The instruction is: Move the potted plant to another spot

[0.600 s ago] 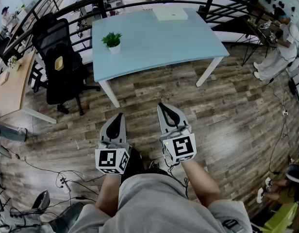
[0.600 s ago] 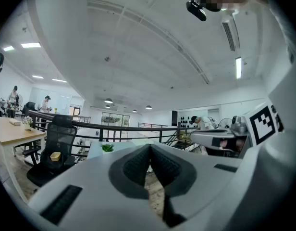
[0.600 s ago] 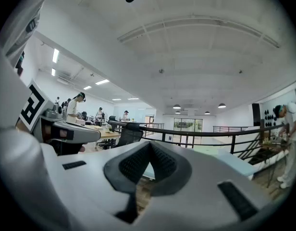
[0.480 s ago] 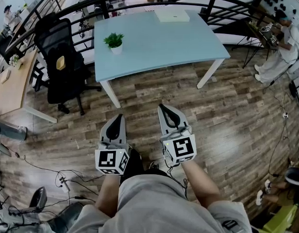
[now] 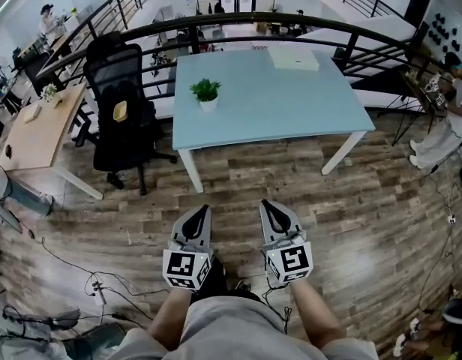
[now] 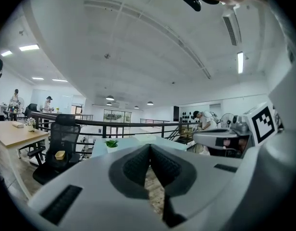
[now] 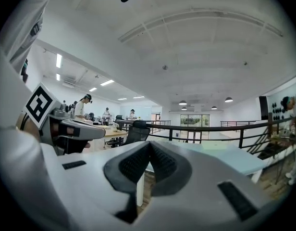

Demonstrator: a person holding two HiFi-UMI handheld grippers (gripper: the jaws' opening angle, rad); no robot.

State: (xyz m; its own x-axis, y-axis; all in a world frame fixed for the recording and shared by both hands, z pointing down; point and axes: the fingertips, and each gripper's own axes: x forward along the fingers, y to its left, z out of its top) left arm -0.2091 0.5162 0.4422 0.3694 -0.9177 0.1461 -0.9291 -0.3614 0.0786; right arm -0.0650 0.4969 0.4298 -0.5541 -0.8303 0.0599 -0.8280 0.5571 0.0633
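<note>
Hovering side by side, left tool [image 5: 203,209] and right tool [image 5: 265,203] sit clenched, empty; potted plant [image 5: 206,94] on counter [image 5: 291,103] well ahead

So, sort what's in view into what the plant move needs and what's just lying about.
Job: plant, table, left gripper, right gripper, both shut and empty.
Lying about: chair, wooden desk, flat white item on the table.

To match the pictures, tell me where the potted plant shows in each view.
Head view: potted plant upper middle, on the light blue table's left part.
Left gripper view: small, left of centre, just below mid-height.
Right gripper view: not visible.
Shared landmark: black railing behind the table.
</note>
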